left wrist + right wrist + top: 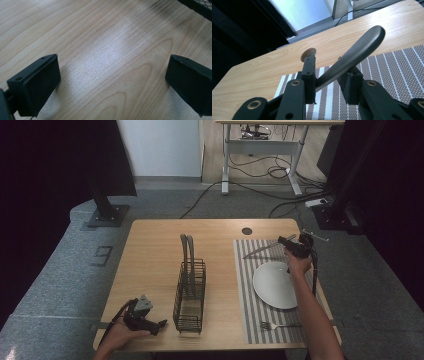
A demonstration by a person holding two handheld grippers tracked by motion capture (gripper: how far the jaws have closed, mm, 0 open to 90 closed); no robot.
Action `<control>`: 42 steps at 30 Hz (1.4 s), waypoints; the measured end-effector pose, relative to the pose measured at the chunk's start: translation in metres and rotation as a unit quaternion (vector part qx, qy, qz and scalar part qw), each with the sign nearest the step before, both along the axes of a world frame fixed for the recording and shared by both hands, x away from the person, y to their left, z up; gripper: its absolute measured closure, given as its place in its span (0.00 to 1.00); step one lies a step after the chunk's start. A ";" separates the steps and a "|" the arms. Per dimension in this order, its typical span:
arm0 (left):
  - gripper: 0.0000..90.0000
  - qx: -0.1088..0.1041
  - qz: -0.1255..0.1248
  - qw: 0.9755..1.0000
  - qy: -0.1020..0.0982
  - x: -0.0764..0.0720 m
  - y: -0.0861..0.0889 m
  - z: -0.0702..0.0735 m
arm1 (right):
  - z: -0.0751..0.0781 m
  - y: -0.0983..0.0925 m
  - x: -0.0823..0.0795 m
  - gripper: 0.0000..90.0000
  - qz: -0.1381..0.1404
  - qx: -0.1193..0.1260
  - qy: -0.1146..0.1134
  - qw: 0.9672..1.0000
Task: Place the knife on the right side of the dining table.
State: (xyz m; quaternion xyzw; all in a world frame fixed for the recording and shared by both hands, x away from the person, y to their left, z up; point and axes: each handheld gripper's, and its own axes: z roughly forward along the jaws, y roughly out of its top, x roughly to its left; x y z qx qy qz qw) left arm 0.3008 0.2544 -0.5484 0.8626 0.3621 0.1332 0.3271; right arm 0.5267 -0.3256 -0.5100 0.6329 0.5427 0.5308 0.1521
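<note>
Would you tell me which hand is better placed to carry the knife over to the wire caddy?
The right. The right gripper already has the knife between its jaws above the striped placemat. The left gripper rests open by the wire caddy, holding nothing.

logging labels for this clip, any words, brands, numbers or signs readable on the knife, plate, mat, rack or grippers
None can be read: the knife, plate, striped mat, wire rack, left gripper and right gripper carry no visible writing.
</note>
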 end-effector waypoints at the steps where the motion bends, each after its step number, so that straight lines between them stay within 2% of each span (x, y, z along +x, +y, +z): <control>1: 0.00 0.000 0.000 1.000 0.000 0.000 0.000 0.000 | 0.000 0.000 0.000 0.75 0.000 -0.001 0.000 1.000; 7: 0.00 0.000 0.000 1.000 0.000 0.000 0.000 0.000 | -0.004 -0.002 -0.001 0.73 -0.008 -0.001 0.000 1.000; 22: 0.00 0.000 0.000 1.000 0.000 0.000 0.000 0.000 | -0.011 -0.008 -0.001 0.69 -0.018 -0.007 0.017 1.000; 35: 0.00 0.000 0.000 1.000 0.001 0.000 0.000 0.000 | -0.019 -0.012 0.000 0.66 -0.024 -0.006 0.038 0.999; 39: 0.00 0.000 0.000 1.000 0.000 0.000 0.000 0.000 | -0.021 -0.013 0.001 0.63 -0.026 -0.015 0.045 0.999; 42: 0.00 0.000 0.000 1.000 0.000 0.000 0.000 0.000 | -0.023 -0.014 0.001 0.62 -0.026 -0.013 0.051 0.998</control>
